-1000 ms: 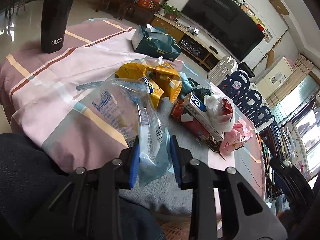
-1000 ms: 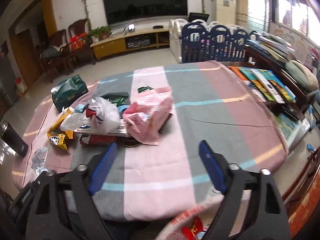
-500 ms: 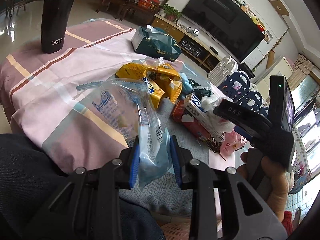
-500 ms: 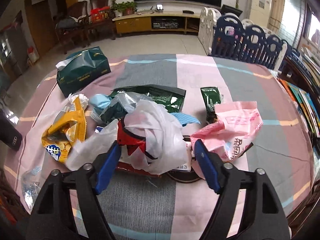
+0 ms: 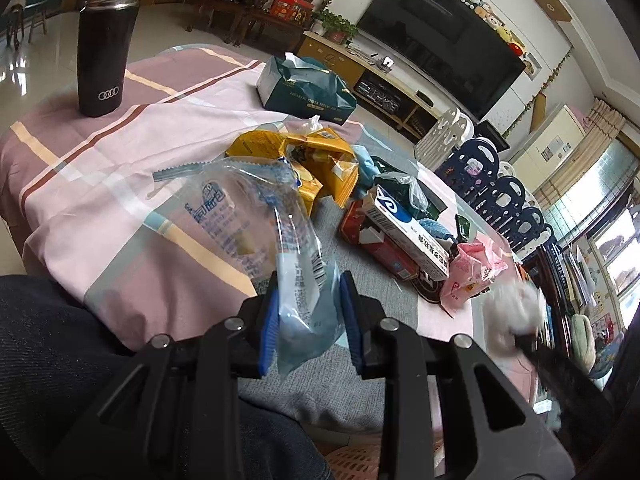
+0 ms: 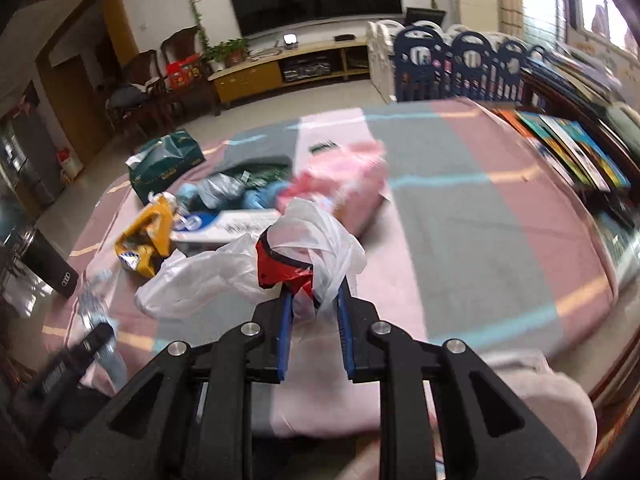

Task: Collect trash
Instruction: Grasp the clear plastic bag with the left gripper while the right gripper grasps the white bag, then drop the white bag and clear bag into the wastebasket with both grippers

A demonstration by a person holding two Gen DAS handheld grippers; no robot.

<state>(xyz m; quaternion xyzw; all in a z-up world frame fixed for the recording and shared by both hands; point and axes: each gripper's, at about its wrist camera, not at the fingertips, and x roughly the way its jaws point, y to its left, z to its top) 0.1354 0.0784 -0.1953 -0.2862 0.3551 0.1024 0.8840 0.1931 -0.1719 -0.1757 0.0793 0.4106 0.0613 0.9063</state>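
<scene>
My left gripper (image 5: pixel 307 312) is shut on a clear blue-printed plastic wrapper (image 5: pixel 260 224) and holds it above the table's near edge. My right gripper (image 6: pixel 313 322) is shut on a white and red plastic bag (image 6: pixel 288 264), lifted off the pile; the bag shows blurred at the right of the left wrist view (image 5: pixel 512 308). Left on the striped tablecloth (image 5: pixel 120 152) are a yellow snack bag (image 5: pixel 316 164), a white and blue carton (image 5: pixel 404 232) on a red box (image 5: pixel 372 244), and a pink packet (image 5: pixel 472 272).
A black tumbler (image 5: pixel 106 56) stands at the table's far left corner. A dark green tissue pack (image 5: pixel 308 88) lies at the back. A pink basket rim (image 5: pixel 352 460) shows below the table edge. Books (image 6: pixel 576 144) line the right side.
My right gripper reached into the pile, shut on the white and red bag and pulled it back toward the near edge. My left gripper stayed still with the wrapper.
</scene>
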